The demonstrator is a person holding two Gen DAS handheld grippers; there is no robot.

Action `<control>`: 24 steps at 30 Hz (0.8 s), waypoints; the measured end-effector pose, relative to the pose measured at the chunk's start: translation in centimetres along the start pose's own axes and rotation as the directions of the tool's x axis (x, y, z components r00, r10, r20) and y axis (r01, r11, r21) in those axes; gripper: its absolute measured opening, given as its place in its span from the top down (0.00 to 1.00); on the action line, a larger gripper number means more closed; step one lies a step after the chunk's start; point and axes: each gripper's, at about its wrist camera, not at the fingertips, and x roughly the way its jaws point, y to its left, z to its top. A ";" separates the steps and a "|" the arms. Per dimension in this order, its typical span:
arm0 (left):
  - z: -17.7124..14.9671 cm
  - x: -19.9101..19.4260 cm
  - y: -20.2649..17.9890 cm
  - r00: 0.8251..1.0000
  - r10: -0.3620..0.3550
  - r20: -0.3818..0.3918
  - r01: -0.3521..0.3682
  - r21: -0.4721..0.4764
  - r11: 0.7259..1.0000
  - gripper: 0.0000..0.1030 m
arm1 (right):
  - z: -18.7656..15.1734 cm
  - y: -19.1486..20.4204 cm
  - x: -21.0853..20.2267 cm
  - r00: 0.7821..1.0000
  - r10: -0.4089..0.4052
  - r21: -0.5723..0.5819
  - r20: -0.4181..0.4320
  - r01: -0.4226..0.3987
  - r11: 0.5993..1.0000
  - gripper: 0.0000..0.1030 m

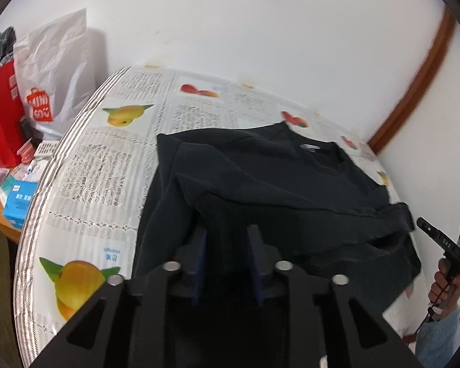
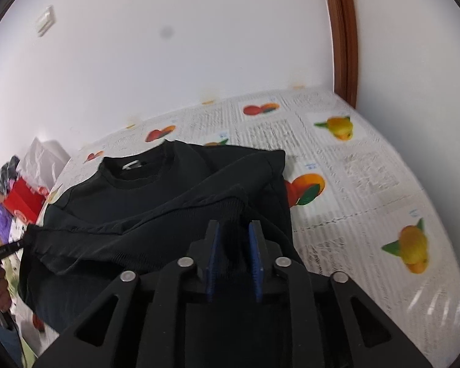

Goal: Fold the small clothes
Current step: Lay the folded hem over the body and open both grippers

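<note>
A black long-sleeved top (image 1: pixel 276 171) lies on the table with its neckline toward the wall; both sleeves are folded in across the body. My left gripper (image 1: pixel 227 230) is shut on the ribbed hem at the garment's left side and holds it slightly raised. My right gripper (image 2: pixel 233 227) is shut on the ribbed hem of the same top (image 2: pixel 156 196) at its right side. The right gripper also shows at the right edge of the left wrist view (image 1: pixel 421 224), touching the garment's edge.
The table carries a newspaper-and-fruit print cloth (image 1: pixel 107 165), (image 2: pixel 368 178), against a white wall. Left of the table, a lower wooden surface holds a red bag (image 1: pixel 0 116), a white shopping bag (image 1: pixel 55 70) and a blue box (image 1: pixel 18 199). A brown door frame (image 2: pixel 342 30) stands at the far right.
</note>
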 end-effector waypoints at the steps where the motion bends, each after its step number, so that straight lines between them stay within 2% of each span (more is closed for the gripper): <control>1: -0.2 -0.4 -0.2 1.000 -0.005 0.004 0.005 0.013 1.000 0.68 | -0.3 0.5 -0.7 1.000 0.013 -0.015 0.006 -0.013 1.000 0.70; 2: -0.6 -0.9 -0.5 1.000 -0.010 0.009 0.010 0.028 1.000 0.68 | -0.8 1.1 -1.4 0.999 0.032 -0.035 0.007 -0.032 0.999 0.66; 4: -1.4 -1.7 -0.9 1.000 -0.027 0.008 0.027 0.052 0.998 0.66 | -1.5 1.9 -1.8 0.998 0.062 -0.057 -0.011 -0.062 0.996 0.66; 7: -2.7 -1.5 -1.4 0.998 -0.051 -0.034 0.053 0.075 0.996 0.65 | -2.7 3.2 -1.0 0.994 0.094 -0.083 -0.064 -0.099 0.992 0.66; 13: -3.9 1.5 -2.8 0.995 -0.014 -0.096 0.024 0.108 0.994 0.64 | -3.8 5.1 2.5 0.983 0.116 -0.082 -0.140 -0.128 0.988 0.66; 19: -2.4 4.1 -4.7 0.991 0.121 -0.055 -0.107 0.211 0.972 0.59 | -2.9 6.6 6.8 0.981 0.057 -0.091 -0.184 -0.075 0.993 0.66; 24: 0.0 5.2 -4.8 0.992 0.122 -0.025 -0.113 0.221 0.969 0.59 | -0.5 7.1 8.7 0.985 0.042 -0.084 -0.169 -0.056 0.995 0.66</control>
